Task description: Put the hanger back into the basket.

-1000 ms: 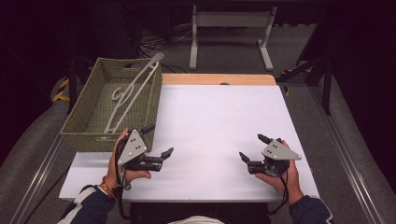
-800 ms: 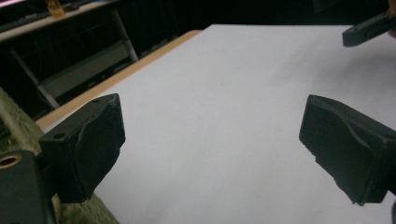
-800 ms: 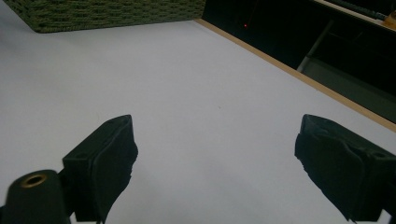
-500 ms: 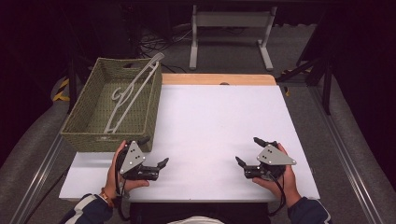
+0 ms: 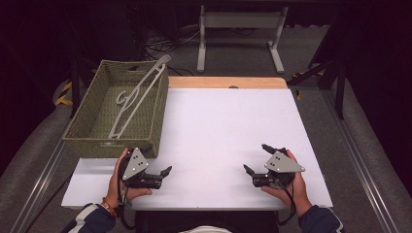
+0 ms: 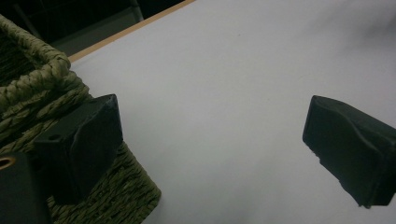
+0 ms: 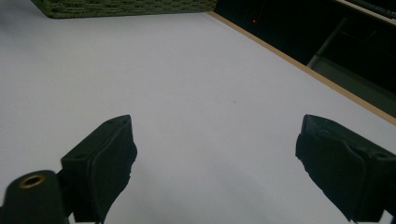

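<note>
Jaws of both grippers are held spread apart, with nothing between them. At the table's (image 5: 228, 121) near edge, the left gripper (image 5: 163, 174) is kept just beside the woven basket (image 5: 87, 141), which is set at the left edge. The right gripper (image 5: 255, 162) is held near the near right corner. A hanger (image 5: 136, 94) is seen leaning inside the basket.

olive woven basket (image 5: 94, 131), white hanger (image 5: 137, 94), black jaws
</note>
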Demonstrator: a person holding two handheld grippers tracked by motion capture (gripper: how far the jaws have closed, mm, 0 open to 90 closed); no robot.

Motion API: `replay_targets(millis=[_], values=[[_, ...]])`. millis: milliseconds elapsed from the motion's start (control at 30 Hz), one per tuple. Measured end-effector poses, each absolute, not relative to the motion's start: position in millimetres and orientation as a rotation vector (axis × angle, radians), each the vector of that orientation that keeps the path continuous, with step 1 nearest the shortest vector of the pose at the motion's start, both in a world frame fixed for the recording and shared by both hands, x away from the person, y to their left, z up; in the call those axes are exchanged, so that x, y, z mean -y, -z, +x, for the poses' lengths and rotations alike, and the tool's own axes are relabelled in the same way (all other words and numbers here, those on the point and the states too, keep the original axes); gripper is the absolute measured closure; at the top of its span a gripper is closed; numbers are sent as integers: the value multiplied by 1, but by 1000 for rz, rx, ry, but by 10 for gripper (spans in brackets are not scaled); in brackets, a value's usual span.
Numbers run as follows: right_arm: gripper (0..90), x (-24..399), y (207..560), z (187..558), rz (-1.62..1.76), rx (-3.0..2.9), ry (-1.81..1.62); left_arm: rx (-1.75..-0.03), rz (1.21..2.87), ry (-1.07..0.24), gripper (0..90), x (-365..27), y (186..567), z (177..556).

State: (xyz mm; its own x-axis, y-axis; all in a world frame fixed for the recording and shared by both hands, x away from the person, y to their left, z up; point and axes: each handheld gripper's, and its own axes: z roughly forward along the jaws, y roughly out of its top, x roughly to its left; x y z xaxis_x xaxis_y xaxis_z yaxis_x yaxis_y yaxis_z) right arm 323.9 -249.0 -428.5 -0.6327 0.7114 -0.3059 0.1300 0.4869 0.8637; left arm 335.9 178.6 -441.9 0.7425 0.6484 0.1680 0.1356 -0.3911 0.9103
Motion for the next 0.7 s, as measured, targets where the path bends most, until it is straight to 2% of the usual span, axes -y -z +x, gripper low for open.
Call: replay_targets(millis=[700], values=[[117,249,428,323,688,-2050,-1110,-597,1894,-603,58,-178,441,335]])
